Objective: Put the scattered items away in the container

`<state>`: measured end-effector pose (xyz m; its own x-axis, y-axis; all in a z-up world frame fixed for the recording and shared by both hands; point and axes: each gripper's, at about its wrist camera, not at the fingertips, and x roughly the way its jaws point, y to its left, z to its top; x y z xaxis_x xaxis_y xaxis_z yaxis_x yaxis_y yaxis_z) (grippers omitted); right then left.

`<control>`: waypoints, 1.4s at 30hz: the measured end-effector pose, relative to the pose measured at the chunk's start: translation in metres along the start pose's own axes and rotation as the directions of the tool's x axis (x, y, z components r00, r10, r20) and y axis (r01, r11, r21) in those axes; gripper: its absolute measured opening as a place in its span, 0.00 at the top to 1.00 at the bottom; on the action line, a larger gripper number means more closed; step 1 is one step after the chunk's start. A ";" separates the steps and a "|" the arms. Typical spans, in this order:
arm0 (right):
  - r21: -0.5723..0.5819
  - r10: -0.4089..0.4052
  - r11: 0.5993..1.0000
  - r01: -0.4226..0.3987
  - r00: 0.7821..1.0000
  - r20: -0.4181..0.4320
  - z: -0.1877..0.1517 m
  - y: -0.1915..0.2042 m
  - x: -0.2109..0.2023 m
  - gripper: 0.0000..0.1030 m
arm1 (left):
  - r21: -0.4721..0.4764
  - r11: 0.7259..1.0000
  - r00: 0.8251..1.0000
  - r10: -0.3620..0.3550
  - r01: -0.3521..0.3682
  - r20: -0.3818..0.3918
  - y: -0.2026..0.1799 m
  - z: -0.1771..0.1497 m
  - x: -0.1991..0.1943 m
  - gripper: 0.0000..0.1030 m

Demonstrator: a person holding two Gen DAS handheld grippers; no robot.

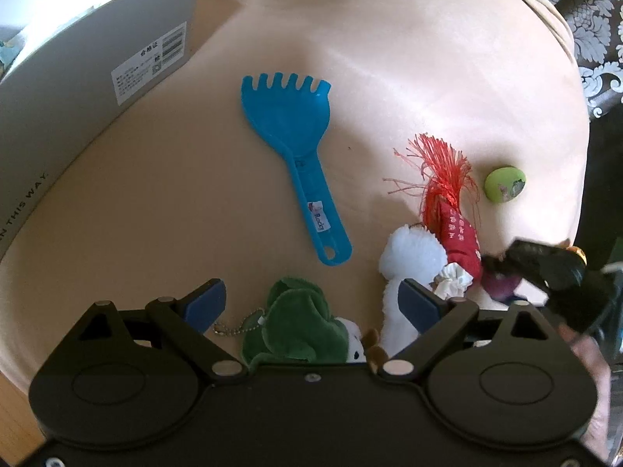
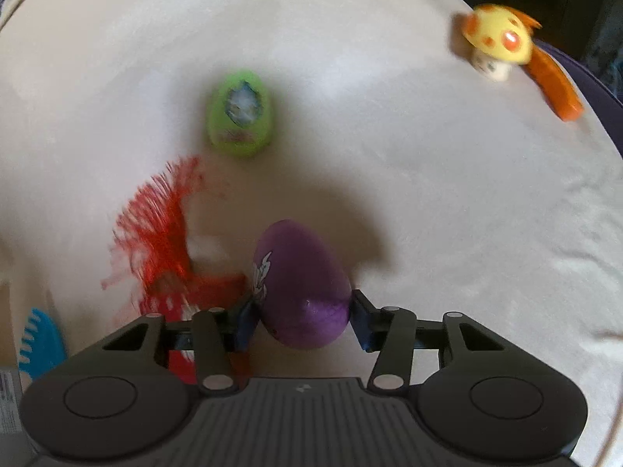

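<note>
At the far left a grey cardboard box (image 1: 93,58) sits on the cream cloth (image 1: 389,58), a white label on its side. To its right a blue toy rake (image 1: 290,155) lies flat, tines pointing away and handle nearer. The left gripper (image 1: 311,303) hangs above the cloth with its blue pads (image 1: 208,303) spread wide and gripping nothing; a green plush toy (image 1: 296,323) with a small bead chain lies on the cloth below the gap between them. Just right of that is a white fluffy toy (image 1: 409,257), touching a red pouch (image 1: 461,241) with a red tassel (image 1: 444,167) fanning away from it. Further right a green egg (image 1: 505,185) rests alone on the cloth. Near it the right gripper (image 2: 303,317) has closed on a purple egg (image 2: 301,288), a pad pressing each side, close beside the red pouch. At the far right edge of the cloth stands a yellow mushroom toy (image 2: 498,39) beside an orange piece (image 2: 553,85), well apart from the rest.
</note>
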<state>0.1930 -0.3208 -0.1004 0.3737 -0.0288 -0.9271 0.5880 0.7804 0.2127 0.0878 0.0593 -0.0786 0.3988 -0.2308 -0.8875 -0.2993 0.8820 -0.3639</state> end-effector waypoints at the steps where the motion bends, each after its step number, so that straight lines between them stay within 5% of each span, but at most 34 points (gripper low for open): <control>1: 0.004 -0.001 1.000 0.001 1.000 -0.018 -0.004 -0.007 -0.004 0.51 | 0.008 1.000 1.000 0.003 -0.003 0.002 -0.001 -0.001 0.000 0.11; 8: 0.013 -0.011 1.000 0.012 0.994 -0.110 -0.051 -0.057 -0.035 0.51 | 0.127 0.992 1.000 0.002 0.002 -0.027 -0.016 -0.005 0.003 0.11; 17: 0.069 0.075 0.995 -0.068 0.990 -0.120 -0.118 -0.080 -0.048 0.50 | 0.333 0.943 0.995 0.021 0.014 -0.101 -0.031 -0.013 0.009 0.11; 25: 0.082 0.116 0.991 -0.110 0.990 -0.082 -0.122 -0.080 -0.050 0.37 | 0.470 0.879 0.987 0.136 -0.078 -0.090 -0.032 -0.013 0.019 0.11; 35: 0.122 0.167 0.980 -0.156 0.983 -0.079 -0.119 -0.092 -0.048 0.35 | 0.488 0.873 0.973 0.121 -0.011 -0.194 -0.043 -0.022 0.037 0.11; 37: 0.125 0.175 0.978 -0.165 0.982 -0.077 -0.118 -0.093 -0.048 0.35 | 0.514 0.858 0.971 0.140 -0.020 -0.196 -0.048 -0.026 0.042 0.13; 40: 0.126 0.178 0.978 -0.168 0.981 -0.073 -0.118 -0.093 -0.047 0.35 | 0.560 0.827 0.970 0.177 -0.054 -0.167 -0.053 -0.031 0.047 0.34; 42: 0.120 0.177 0.978 -0.168 0.982 -0.071 -0.118 -0.092 -0.047 0.34 | 0.571 0.819 0.973 0.172 -0.056 -0.151 -0.054 -0.033 0.046 0.36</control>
<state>0.0368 -0.3179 -0.1123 0.4204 0.1540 -0.8942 0.5989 0.6932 0.4009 0.0941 -0.0121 -0.1092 0.2058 -0.1353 -0.9692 0.2275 0.9699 -0.0871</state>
